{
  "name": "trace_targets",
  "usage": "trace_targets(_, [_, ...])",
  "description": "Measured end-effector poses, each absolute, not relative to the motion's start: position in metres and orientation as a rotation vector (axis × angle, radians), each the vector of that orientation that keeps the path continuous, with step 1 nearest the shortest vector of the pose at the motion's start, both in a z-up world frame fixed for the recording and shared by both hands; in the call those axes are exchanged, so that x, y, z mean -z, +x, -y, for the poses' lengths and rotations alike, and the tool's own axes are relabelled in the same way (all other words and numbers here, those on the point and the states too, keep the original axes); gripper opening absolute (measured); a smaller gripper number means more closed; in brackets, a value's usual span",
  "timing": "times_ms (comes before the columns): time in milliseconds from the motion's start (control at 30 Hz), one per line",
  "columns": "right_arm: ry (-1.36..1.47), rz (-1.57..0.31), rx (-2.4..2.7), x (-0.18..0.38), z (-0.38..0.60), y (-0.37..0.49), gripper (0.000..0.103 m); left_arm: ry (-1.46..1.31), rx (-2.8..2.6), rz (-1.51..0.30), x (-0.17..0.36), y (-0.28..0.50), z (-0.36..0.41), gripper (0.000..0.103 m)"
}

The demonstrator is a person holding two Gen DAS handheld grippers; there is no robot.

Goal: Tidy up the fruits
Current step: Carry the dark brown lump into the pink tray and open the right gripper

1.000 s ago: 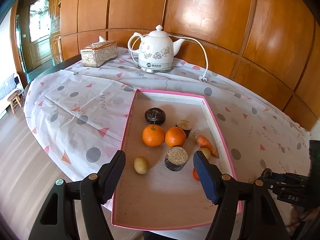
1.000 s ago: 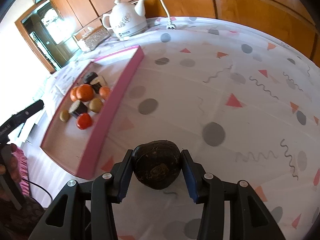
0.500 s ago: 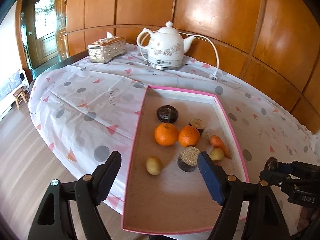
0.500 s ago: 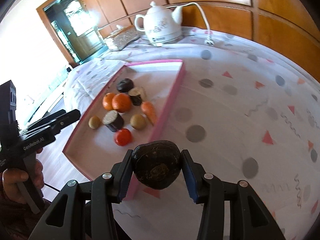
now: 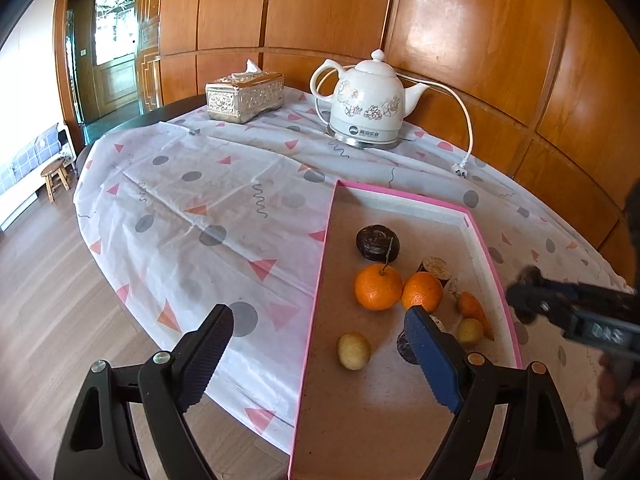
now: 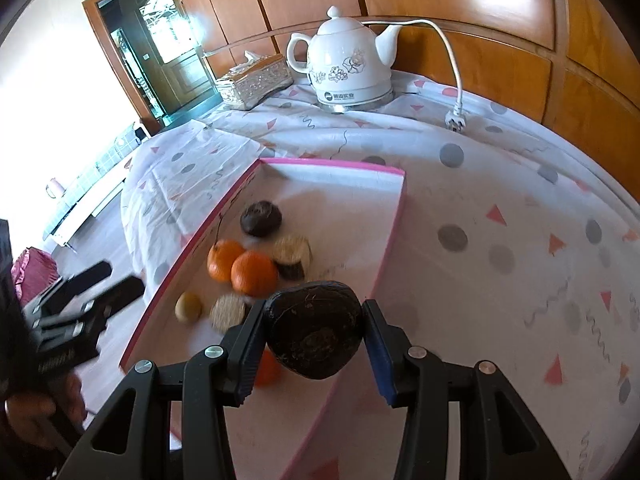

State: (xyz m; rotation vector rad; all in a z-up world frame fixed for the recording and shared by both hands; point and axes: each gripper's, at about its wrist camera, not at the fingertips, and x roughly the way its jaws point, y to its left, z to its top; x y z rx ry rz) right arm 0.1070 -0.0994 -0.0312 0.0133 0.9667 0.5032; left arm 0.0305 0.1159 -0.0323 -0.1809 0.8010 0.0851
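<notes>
Fruits sit together in the pink-edged tray (image 5: 320, 300) on the table. Closest to the right camera, the right gripper (image 6: 314, 334) is squeezed on a big dark brown fruit (image 6: 314, 330), with a finger pressing each side. It holds that fruit up over the near right edge of the tray. A bit of a red-orange fruit (image 6: 267, 370) peeks out just under the left finger.

The left gripper (image 5: 318, 354) is wide open and holds nothing. One finger is over the dotted tablecloth (image 5: 200, 200) and the other is over the tray.

Near it in the tray lies a small yellow fruit (image 5: 353, 351). A second small yellow fruit (image 5: 470, 331) lies beside a carrot (image 5: 472, 308). Next come two oranges (image 5: 378, 286) touching each other, one with a thin stem. A cut dark piece (image 6: 292, 254) with a pale top sits just behind them. Farther back is a round dark fruit (image 5: 377, 243), a little apart.

Past the tray stands a white teapot (image 5: 368, 106) with flowers, and its cord runs to a plug (image 6: 455, 121) on the cloth. A shiny tissue box (image 5: 245, 96) sits to its left, by the wooden wall (image 5: 480, 20).
</notes>
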Motion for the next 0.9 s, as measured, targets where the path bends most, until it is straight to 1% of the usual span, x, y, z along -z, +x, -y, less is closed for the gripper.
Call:
trace_targets(300, [-0.048, -0.972, -0.482, 0.041, 0.074, 0.143, 0.047, -0.190, -0.093, -0.800, 0.034, 0.032, -0.120, 0.092])
trace_targets(500, [-0.036, -1.001, -0.473, 0.053, 0.068, 0.161, 0.048, -0.191, -0.097, -0.812, 0.038, 0.034, -0.120, 0.094])
trace_targets(667, [-0.006, -0.999, -0.471, 0.057, 0.070, 0.161, 0.056, -0.180, -0.098, -0.809, 0.038, 0.033, -0.117, 0.098])
trace_targets(733, [-0.004, -0.995, -0.468, 0.056, 0.071, 0.158, 0.056, -0.180, -0.098, -0.809, 0.038, 0.033, -0.117, 0.098])
trace_targets(833, [0.018, -0.986, -0.466, 0.053, 0.075, 0.153, 0.056, -0.168, -0.096, -0.797, 0.035, 0.031, -0.114, 0.103])
trace_targets(900, [0.030, -0.976, -0.461, 0.050, 0.077, 0.147, 0.056, -0.155, -0.091, -0.788, 0.033, 0.030, -0.110, 0.103])
